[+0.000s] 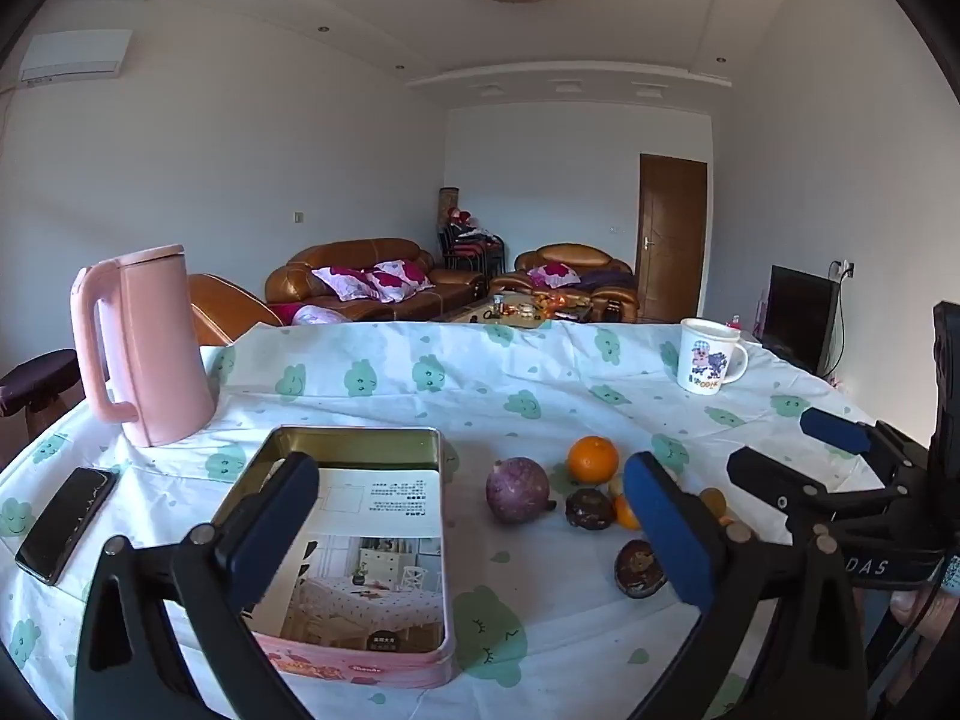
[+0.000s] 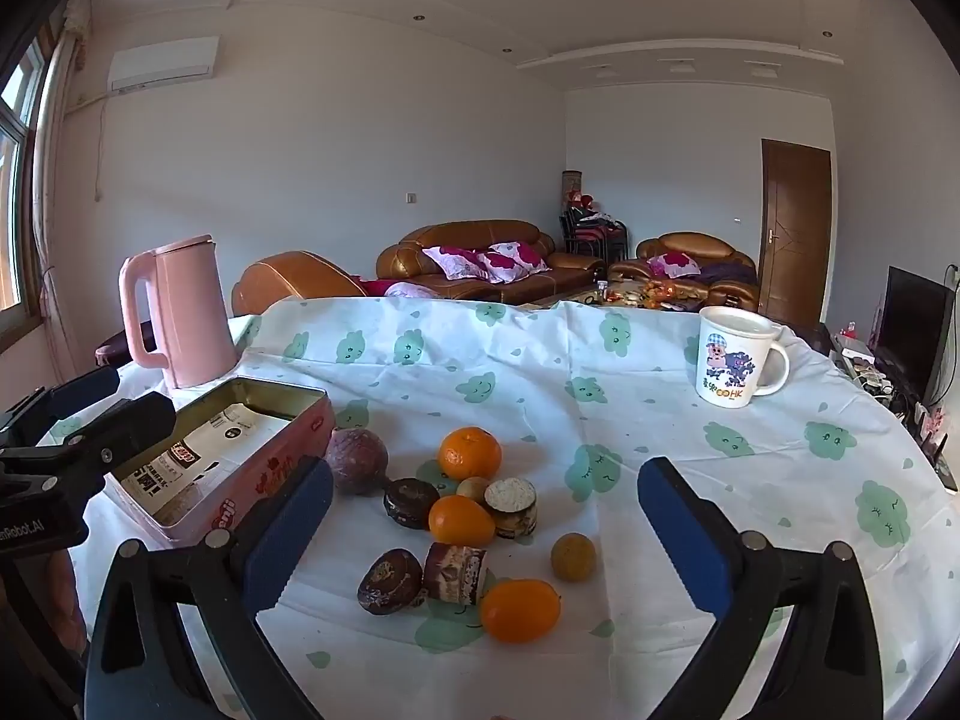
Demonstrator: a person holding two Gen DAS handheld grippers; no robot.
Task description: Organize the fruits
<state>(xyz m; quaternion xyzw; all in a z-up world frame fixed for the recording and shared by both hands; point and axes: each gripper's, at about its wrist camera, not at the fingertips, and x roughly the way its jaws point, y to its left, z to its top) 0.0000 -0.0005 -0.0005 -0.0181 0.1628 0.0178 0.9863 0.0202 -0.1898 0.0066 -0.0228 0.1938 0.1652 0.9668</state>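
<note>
A pile of fruit and wrapped cakes lies mid-table: a purple passion fruit [image 2: 356, 459] [image 1: 517, 490], a round orange [image 2: 469, 453] [image 1: 593, 459], two small oval orange fruits [image 2: 461, 519] [image 2: 519, 610], a small yellow-brown fruit [image 2: 573, 556] and several chocolate cakes [image 2: 390, 581]. An open pink tin [image 1: 360, 546] [image 2: 228, 456] with a leaflet inside stands left of them. My left gripper [image 1: 474, 540] is open above the tin's right edge. My right gripper [image 2: 486, 534] is open and empty just in front of the pile; it also shows in the left view [image 1: 792, 456].
A pink kettle [image 1: 141, 348] [image 2: 180, 312] stands at the back left. A white cartoon mug [image 2: 738, 357] [image 1: 711, 363] stands at the back right. A black phone [image 1: 66, 522] lies near the left edge. The table has a cloud-print cloth [image 2: 600, 396].
</note>
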